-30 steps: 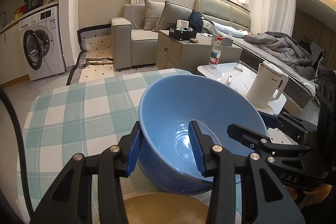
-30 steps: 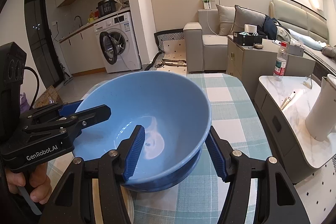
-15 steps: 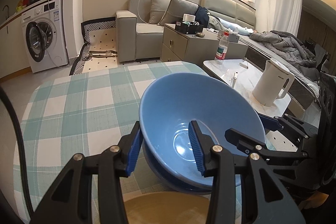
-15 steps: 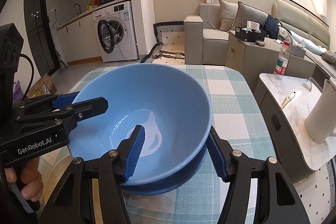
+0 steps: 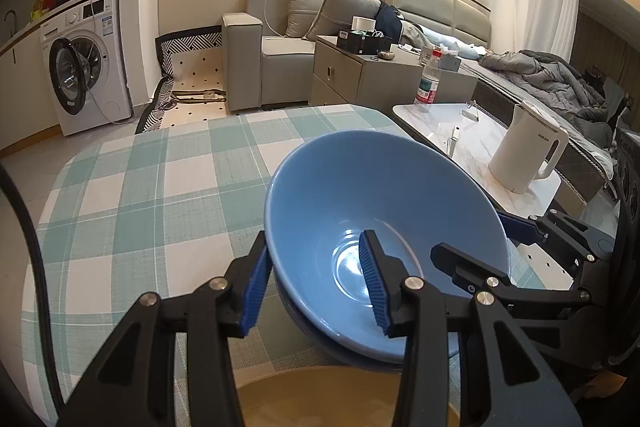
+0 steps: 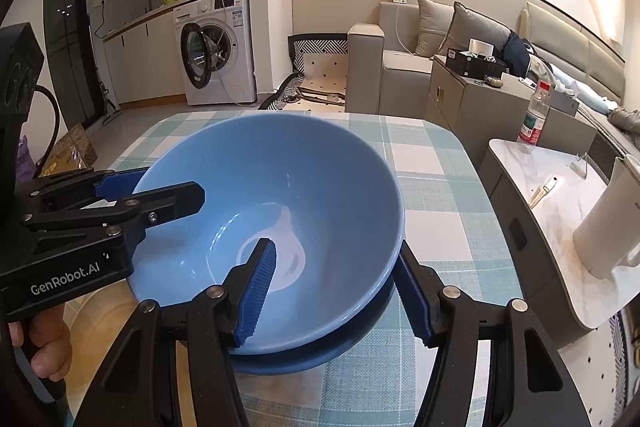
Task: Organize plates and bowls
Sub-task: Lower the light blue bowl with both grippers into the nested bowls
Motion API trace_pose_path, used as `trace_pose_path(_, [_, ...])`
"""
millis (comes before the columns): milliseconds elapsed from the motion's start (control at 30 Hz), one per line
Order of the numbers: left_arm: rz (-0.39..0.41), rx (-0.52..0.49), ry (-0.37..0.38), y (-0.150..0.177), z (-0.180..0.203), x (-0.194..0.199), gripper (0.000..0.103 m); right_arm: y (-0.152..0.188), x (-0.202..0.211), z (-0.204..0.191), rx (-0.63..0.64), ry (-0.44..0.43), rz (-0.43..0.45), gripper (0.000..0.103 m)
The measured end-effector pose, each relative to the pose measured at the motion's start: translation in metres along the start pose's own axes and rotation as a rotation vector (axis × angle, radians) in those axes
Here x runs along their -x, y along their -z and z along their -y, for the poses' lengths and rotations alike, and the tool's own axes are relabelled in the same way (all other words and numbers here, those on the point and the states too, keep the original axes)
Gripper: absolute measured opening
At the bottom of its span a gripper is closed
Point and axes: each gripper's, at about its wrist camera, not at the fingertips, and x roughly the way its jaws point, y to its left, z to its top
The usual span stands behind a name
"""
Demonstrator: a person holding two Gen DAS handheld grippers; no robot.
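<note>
The blue bowl [image 6: 280, 227] sits nested in a second bowl [image 6: 340, 343] on the bench [image 5: 140, 195]. It looks hard, glazed, slippery and breakable, so I judge the thin rim the best hold. Both my left gripper [image 5: 316, 291] and right gripper [image 6: 340, 295] have their jaws pinched on that rim, one finger inside and one outside.

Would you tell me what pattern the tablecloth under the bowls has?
The tablecloth is checked in pale green and white, clearest in the left wrist view.
</note>
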Motion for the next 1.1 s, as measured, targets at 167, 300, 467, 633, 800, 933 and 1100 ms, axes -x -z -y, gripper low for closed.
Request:
trace_pose_path(167, [-0.011,-0.008,-0.007,0.002,0.001,-0.004,0.042,0.003,-0.002,-0.001,0.018,0.02,-0.003,0.061])
trace_pose_path(300, [-0.02,-0.015,-0.016,0.003,0.002,-0.007,0.042,0.004,-0.003,-0.005,0.04,0.043,0.003,0.061])
trace_pose_path(467, [-0.027,-0.021,-0.025,0.005,0.003,-0.01,0.042,0.009,-0.004,-0.008,0.065,0.064,0.003,0.062])
trace_pose_path(633, [-0.026,-0.034,-0.037,0.006,0.004,-0.011,0.042,0.011,-0.005,-0.011,0.085,0.077,0.004,0.063])
trace_pose_path(800, [-0.029,-0.04,-0.057,0.007,0.005,-0.012,0.042,0.013,-0.006,-0.013,0.103,0.088,0.008,0.064])
trace_pose_path(933, [-0.031,-0.033,-0.062,0.007,0.004,-0.013,0.042,0.015,-0.005,-0.014,0.113,0.091,0.013,0.065])
trace_pose_path(1100, [-0.034,-0.036,-0.066,0.007,0.004,-0.014,0.043,0.015,-0.005,-0.011,0.099,0.069,0.011,0.066])
